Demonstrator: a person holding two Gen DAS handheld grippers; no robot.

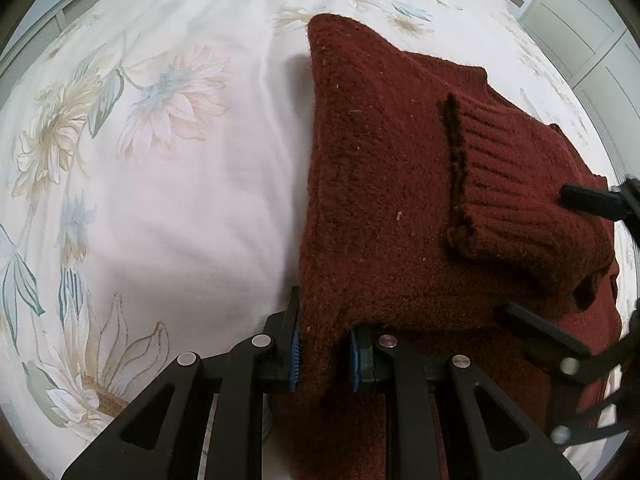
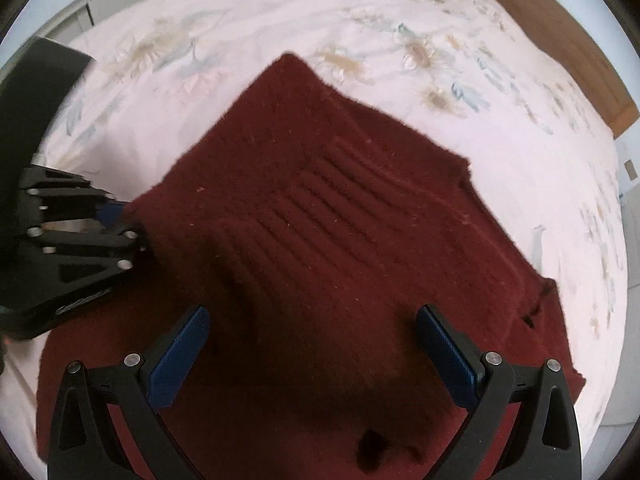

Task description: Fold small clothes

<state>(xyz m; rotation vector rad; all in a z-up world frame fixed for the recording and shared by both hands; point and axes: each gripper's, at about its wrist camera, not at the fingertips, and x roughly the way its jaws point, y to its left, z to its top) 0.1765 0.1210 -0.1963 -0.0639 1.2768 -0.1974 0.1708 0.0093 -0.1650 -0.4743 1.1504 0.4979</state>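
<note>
The dark red sweater (image 1: 380, 184) lies partly folded on the flowered bed (image 1: 180, 200), ribbed cuff across its middle, left hand-held gripper (image 1: 322, 354) clamped on its lower edge, right hand-held gripper (image 2: 312, 356) spread wide above it, folds seemingly remaining.

Right gripper (image 2: 312, 354) jaws wide over maroon sweater (image 2: 340, 208) (blurred).

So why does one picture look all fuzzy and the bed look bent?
Right wrist view: the maroon sweater and floral bedsheet are smeared by motion blur. Left wrist view: sharp knit, with the right gripper blurred at the edge. Both views: the fisheye lens curves the bed.
</note>
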